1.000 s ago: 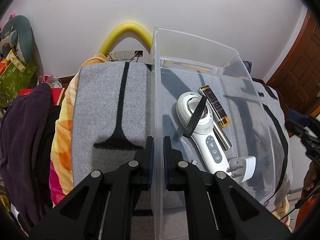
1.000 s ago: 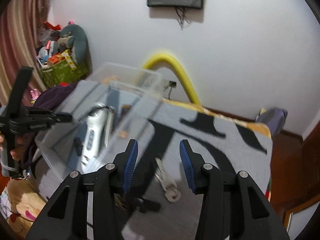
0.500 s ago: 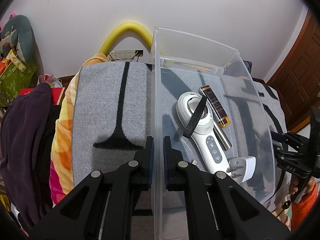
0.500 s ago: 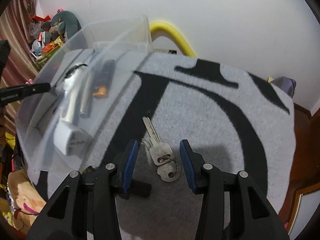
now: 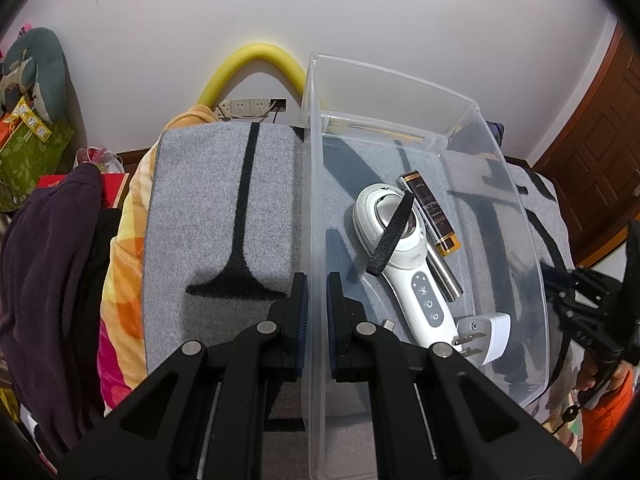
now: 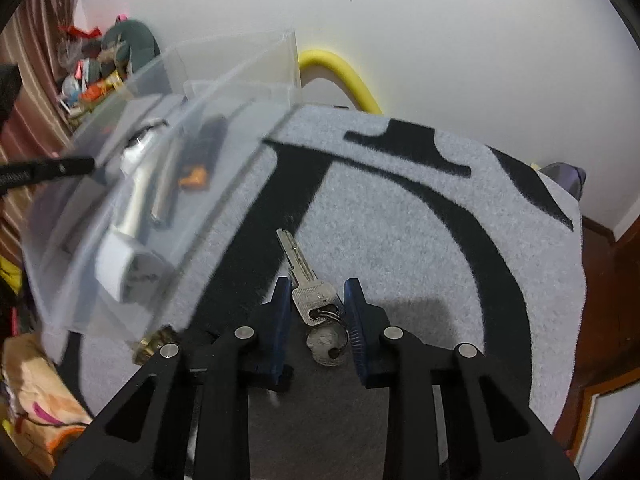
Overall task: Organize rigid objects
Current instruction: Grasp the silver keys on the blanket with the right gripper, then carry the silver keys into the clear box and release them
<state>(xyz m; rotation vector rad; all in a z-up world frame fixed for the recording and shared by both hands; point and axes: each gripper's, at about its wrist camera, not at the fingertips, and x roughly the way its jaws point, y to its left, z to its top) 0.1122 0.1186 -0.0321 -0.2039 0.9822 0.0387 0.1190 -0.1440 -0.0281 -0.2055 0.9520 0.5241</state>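
A clear plastic bin (image 5: 400, 92) sits on a grey and black blanket (image 5: 224, 208). My left gripper (image 5: 316, 296) is shut on the bin's left wall. Inside lie a white handheld device (image 5: 404, 264) with a black strap, a black and gold tube (image 5: 430, 212), a silver cylinder (image 5: 444, 276) and a white plug adapter (image 5: 486, 338). In the right wrist view a bunch of silver keys (image 6: 316, 300) lies on the blanket (image 6: 400, 232). My right gripper (image 6: 316, 300) is open, its fingers on either side of the keys. The bin (image 6: 140, 184) stands to its left.
A yellow foam tube (image 5: 256, 64) arches against the white wall behind the bed. A dark purple garment (image 5: 48, 280) lies at the left. A small brass object (image 6: 154, 344) sits by the bin's near corner. A wooden door (image 5: 600, 152) is at the right.
My right gripper has moved forward and down, so the keys now lie between its fingers. The left gripper and the bin have stayed still.
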